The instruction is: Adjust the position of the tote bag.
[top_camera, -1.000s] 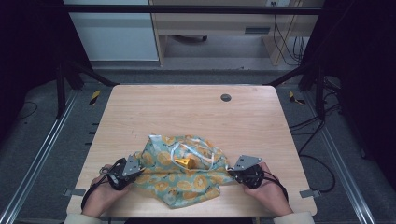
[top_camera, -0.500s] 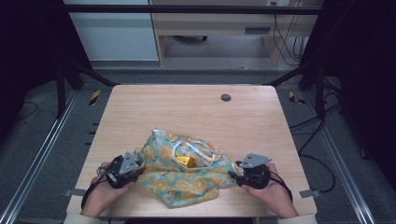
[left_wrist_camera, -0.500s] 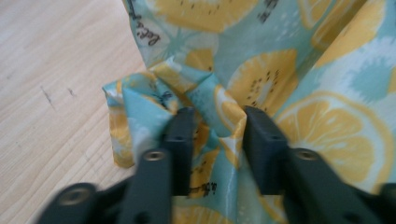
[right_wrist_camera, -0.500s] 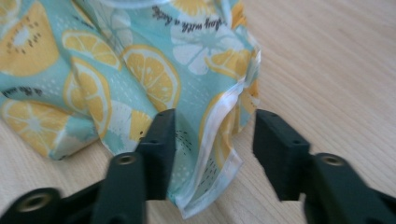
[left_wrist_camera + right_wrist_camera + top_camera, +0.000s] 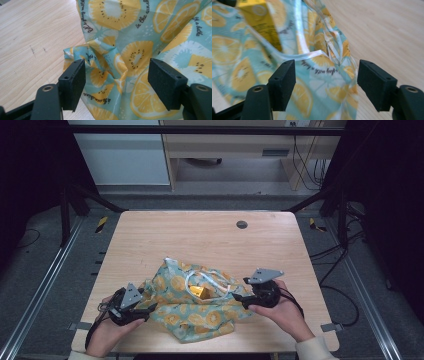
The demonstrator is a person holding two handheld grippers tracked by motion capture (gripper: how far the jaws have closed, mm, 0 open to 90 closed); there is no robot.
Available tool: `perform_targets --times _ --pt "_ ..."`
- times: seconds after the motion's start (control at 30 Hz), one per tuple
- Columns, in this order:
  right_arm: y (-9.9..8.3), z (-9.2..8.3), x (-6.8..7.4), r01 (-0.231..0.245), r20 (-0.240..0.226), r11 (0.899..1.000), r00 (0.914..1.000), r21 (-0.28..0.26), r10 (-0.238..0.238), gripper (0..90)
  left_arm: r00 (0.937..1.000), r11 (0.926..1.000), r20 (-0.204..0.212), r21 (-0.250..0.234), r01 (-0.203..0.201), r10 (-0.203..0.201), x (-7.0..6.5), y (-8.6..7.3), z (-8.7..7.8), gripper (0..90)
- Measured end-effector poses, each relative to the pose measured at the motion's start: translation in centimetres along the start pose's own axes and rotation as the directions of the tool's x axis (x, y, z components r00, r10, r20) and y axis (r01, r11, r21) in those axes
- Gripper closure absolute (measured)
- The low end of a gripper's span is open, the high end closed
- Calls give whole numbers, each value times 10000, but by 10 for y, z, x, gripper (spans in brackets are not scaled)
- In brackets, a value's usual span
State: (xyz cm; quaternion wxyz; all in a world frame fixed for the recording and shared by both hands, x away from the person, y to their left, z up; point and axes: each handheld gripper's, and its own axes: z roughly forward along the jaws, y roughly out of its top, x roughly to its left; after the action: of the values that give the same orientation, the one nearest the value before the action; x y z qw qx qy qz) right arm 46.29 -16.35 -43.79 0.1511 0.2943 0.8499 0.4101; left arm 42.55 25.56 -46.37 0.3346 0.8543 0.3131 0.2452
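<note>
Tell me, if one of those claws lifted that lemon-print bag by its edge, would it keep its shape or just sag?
The bag would probably sag: it lies crumpled in soft folds on the table. It looks thin, so likely light. The yellow box in its mouth might slide or drop out. Its ribbon handles look limp too.

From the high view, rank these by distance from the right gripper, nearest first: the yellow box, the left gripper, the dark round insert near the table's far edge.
1. Yellow box: nestled in the fruit-print bag, just to the left of the right gripper.
2. Dark round insert: straight ahead, near the table's far edge.
3. Left gripper: across the bag, at the near left.
</note>
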Motion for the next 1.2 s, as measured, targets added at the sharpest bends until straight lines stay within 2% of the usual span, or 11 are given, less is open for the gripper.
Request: perform_targets --times 0.07,0.17,0.27,0.33,0.43,0.53,0.6,0.83,0.97,1.07,1.2 --pt "0 16 -8 -391 -516 9987 9978 318 407 224 10000 10000 30 -3 -9 9 0 0 0 309" --pt "-5 29 -13 -691 -723 9947 9946 761 747 244 9999 9999 68 48 -90 90 -1 0 0 312" --pt "-8 28 -8 -410 -781 9970 9959 655 461 451 9999 9999 133 -105 86 -85 -1 2 1 311" --pt "-7 24 -3 -242 -801 9987 9964 438 277 648 9998 9999 190 -135 72 -69 -2 4 -1 310" --pt "-5 21 2 -55 -771 9998 9970 191 70 723 9997 9995 201 -300 134 -128 -2 7 -4 308" --pt "-2 16 5 128 -623 9996 9980 -269 -145 849 9984 9966 258 -648 517 -501 0 13 -6 299" --pt "2 11 7 200 -509 9977 9984 -654 -234 895 9973 9950 273 -705 706 -688 4 20 -7 288" --pt "9 -7 28 714 -1053 9836 9904 -1657 -897 900 9980 9944 198 -858 609 -594 14 55 -12 253" --pt "12 -9 44 1114 -1554 9756 9776 -1890 -1417 900 9997 9964 144 -829 203 -192 10 81 -8 241" --pt "12 -6 54 1467 -1713 9732 9691 -1772 -1773 900 9997 9977 218 -675 74 -59 14 93 1 226" --pt "7 -2 53 1425 -1739 9777 9702 -1544 -1688 900 9985 9996 543 -275 -68 83 19 98 14 191"
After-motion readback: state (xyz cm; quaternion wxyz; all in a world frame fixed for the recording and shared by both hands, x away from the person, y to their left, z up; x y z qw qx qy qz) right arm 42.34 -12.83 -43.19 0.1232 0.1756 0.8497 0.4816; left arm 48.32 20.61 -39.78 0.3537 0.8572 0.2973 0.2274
